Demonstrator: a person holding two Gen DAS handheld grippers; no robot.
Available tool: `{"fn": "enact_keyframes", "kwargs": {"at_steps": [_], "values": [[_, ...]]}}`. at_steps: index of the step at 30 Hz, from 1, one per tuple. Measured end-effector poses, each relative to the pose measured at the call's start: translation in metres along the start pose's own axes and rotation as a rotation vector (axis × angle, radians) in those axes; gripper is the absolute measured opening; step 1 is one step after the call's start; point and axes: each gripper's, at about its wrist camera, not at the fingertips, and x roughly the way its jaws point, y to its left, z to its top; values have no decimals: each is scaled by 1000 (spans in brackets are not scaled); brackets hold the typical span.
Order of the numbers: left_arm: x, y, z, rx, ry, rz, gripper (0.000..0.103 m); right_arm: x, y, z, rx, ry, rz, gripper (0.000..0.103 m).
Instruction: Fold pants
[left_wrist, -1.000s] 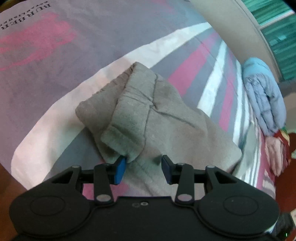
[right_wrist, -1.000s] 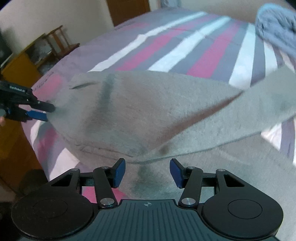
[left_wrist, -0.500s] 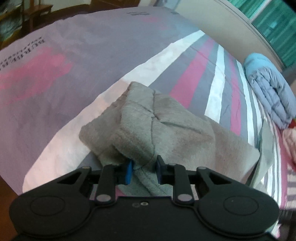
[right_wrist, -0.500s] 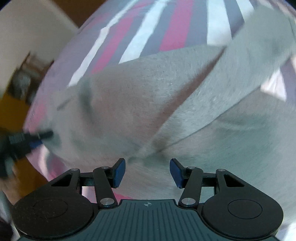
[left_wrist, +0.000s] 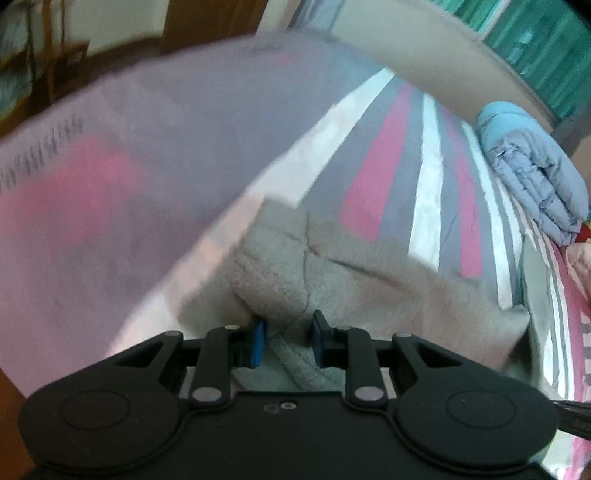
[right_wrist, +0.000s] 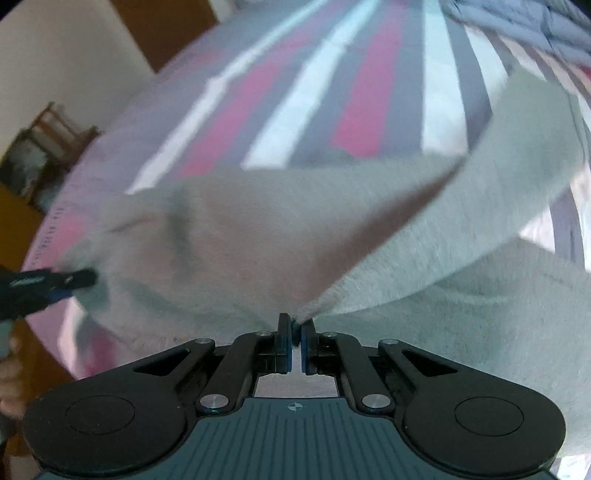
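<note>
The grey fleece pants (left_wrist: 332, 273) lie folded on the striped bed sheet (left_wrist: 380, 155). In the left wrist view my left gripper (left_wrist: 288, 339) is shut on a thick bunch of the pants' near left corner, its blue pads pressed into the cloth. In the right wrist view the pants (right_wrist: 258, 236) spread across the middle, with one leg (right_wrist: 517, 155) running up to the right. My right gripper (right_wrist: 294, 341) is shut on the pants' near edge at a fold. The left gripper (right_wrist: 51, 284) also shows at the far left, holding the cloth's corner.
A folded light blue blanket (left_wrist: 532, 166) lies at the bed's far right, also in the right wrist view (right_wrist: 535, 22). A wooden chair (right_wrist: 48, 136) and brown furniture stand beyond the bed's left edge. A beige wall and green curtain (left_wrist: 535, 40) are behind the bed.
My left gripper closed on the pants' corner and has lifted it. My right gripper moved in to the near edge and went from open to shut on it.
</note>
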Motion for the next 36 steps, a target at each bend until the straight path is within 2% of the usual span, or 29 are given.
{"fn": "enact_keyframes", "kwargs": {"at_steps": [2,5,7,9,13,15,20,24,29,31,36], "values": [[-9,2,8,31,-26,-5,15,-18,11,-3,-34,-38,23,4],[13,8,-4,65,56,28,15,-26,20,-19,-61,-58,40,4],[30,12,-19,78,96,69,16,-5,23,-34,-83,-39,7,4],[29,15,-24,69,70,61,16,18,20,-46,-53,-2,-8,4],[22,22,-19,12,72,21,19,25,22,-55,-54,-33,-35,4],[22,31,-15,-21,97,4,26,25,20,-54,-34,-29,-32,4],[10,49,-2,-95,116,-74,29,25,18,-56,4,-31,-28,4],[6,59,5,-154,113,-78,28,24,15,-56,30,-43,-14,7],[6,73,11,-233,88,-31,28,27,14,-57,21,-38,-19,7],[2,76,14,-234,81,-25,27,26,15,-57,25,-37,-17,7],[5,68,3,-208,137,-39,27,30,18,-55,22,-49,-20,7]]}}
